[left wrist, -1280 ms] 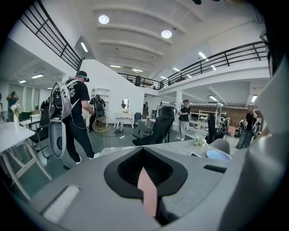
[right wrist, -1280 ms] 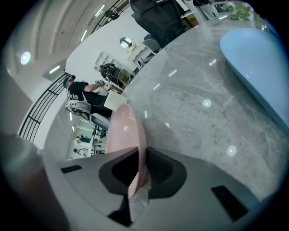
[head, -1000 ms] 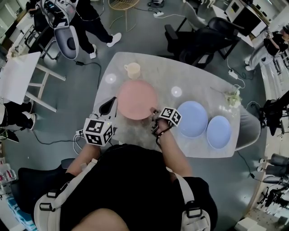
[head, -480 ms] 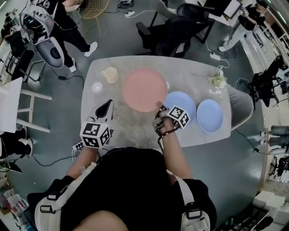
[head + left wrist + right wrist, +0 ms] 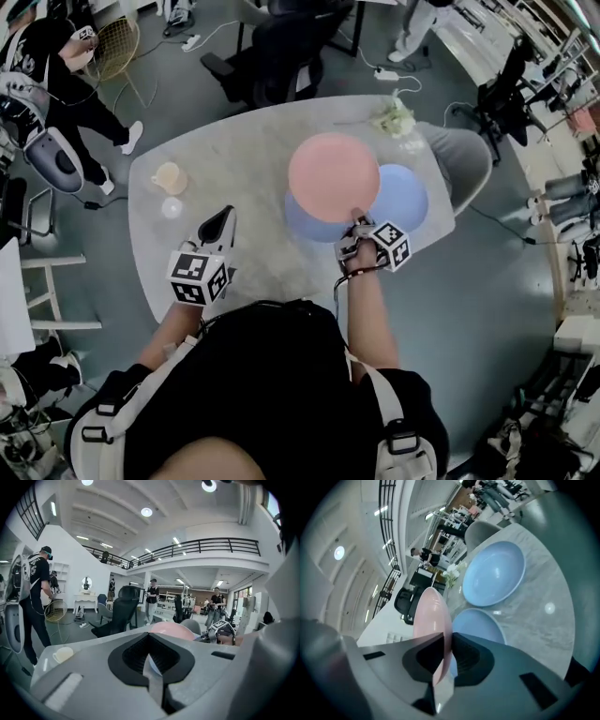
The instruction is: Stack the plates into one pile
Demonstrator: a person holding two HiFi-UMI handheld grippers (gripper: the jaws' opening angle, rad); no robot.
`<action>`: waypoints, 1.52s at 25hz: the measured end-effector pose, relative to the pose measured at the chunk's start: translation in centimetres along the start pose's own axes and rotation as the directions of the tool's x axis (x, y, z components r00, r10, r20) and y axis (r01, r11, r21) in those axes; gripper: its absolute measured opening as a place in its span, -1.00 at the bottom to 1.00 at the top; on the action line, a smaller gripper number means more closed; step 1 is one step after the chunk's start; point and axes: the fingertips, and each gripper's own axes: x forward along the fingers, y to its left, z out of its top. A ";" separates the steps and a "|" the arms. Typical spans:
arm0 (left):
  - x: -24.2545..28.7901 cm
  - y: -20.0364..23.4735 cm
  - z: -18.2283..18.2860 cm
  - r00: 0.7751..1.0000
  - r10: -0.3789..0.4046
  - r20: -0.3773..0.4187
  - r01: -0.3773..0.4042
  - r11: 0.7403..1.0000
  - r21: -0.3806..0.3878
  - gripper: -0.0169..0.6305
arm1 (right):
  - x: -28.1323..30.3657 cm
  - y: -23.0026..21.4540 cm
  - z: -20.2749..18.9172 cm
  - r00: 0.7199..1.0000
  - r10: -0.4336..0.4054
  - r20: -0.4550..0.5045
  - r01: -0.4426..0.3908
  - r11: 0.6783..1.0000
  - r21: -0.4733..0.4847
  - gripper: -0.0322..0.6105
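Observation:
A pink plate (image 5: 334,174) hangs above the table, its near rim pinched in my right gripper (image 5: 357,219), which is shut on it. In the right gripper view the pink plate (image 5: 432,613) stands on edge between the jaws of my right gripper (image 5: 446,638). Beneath it lie two blue plates: one (image 5: 302,221) partly hidden under its left side, the other (image 5: 407,197) showing to its right. My left gripper (image 5: 222,220) hovers over the table's near left part, shut and holding nothing. The left gripper view shows the left gripper (image 5: 153,657) with its jaws together and the pink plate (image 5: 171,629) beyond.
A cream cup (image 5: 170,177) and a small white disc (image 5: 172,207) sit at the marble table's (image 5: 253,141) left end. A flower bunch (image 5: 392,119) stands at the far right edge. Chairs and people stand around the table.
My right gripper has carried the pink plate to the right, from beside the blue plates to above them. The left gripper drifted along the front of the table, still shut.

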 end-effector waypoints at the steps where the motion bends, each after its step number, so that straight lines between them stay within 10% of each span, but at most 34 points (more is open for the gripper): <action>1: 0.8 -0.8 0.1 1.000 -0.021 -0.006 0.021 1.000 0.007 -0.94 | -0.8 -1.1 1.5 0.999 -0.013 0.039 0.011 1.000 0.027 -0.77; 10: 5.7 -6.7 0.0 0.988 -0.144 -0.053 0.148 0.987 0.062 -0.94 | -7.0 -11.7 11.1 0.940 -0.198 0.278 0.134 0.963 0.236 -0.77; 22: 6.1 -8.5 -0.8 0.985 -0.142 -0.096 0.150 0.985 0.087 -0.94 | -6.9 -18.6 13.9 0.908 -0.292 0.302 0.158 0.903 0.400 -0.74; 38: 5.7 -8.4 -1.0 0.982 -0.153 -0.112 0.166 0.980 0.112 -0.94 | -3.6 -13.8 11.9 0.971 -0.198 0.133 0.208 0.976 -0.066 -0.07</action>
